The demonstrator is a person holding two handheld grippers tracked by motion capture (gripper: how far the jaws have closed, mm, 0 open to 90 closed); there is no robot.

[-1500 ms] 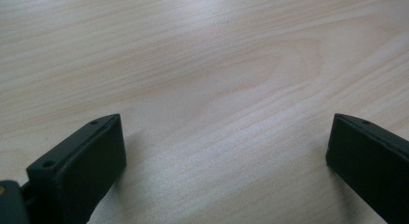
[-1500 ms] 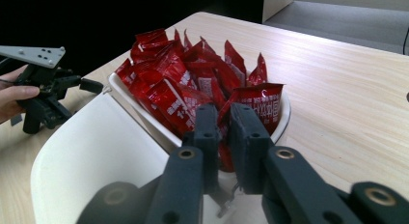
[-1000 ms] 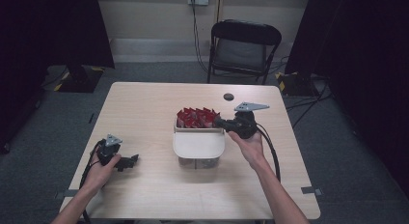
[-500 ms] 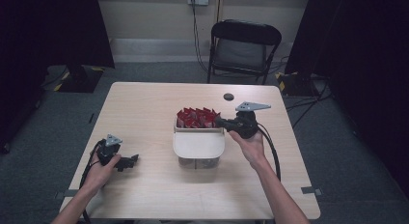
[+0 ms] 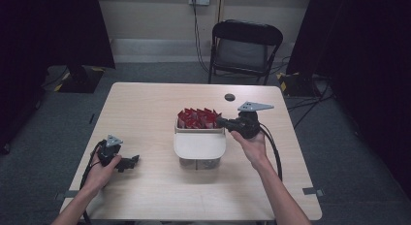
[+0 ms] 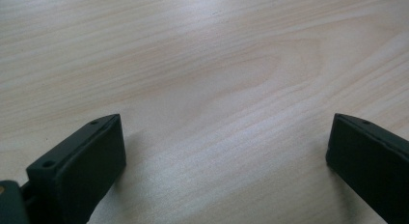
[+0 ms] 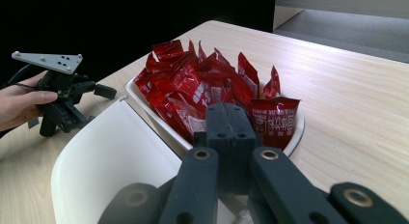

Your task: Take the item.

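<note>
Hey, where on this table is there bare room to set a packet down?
Bare wood lies between the left gripper and the white container, and along the table's far left. It is crowded around the red packets and right gripper.

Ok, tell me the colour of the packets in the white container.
Red packets, clearest in the right gripper view.

We see red sachets (image 7: pixel 202 84) heaped in a white container (image 5: pixel 199 146) mid-table, approx. centre. Sachets are glossy w/ white print, mostly upright or leaning, crammed in the far compartment. The container's near part carries a white rounded lid (image 7: pixel 111 156), tilted up w/ its hinge edge beside the pile.
</note>
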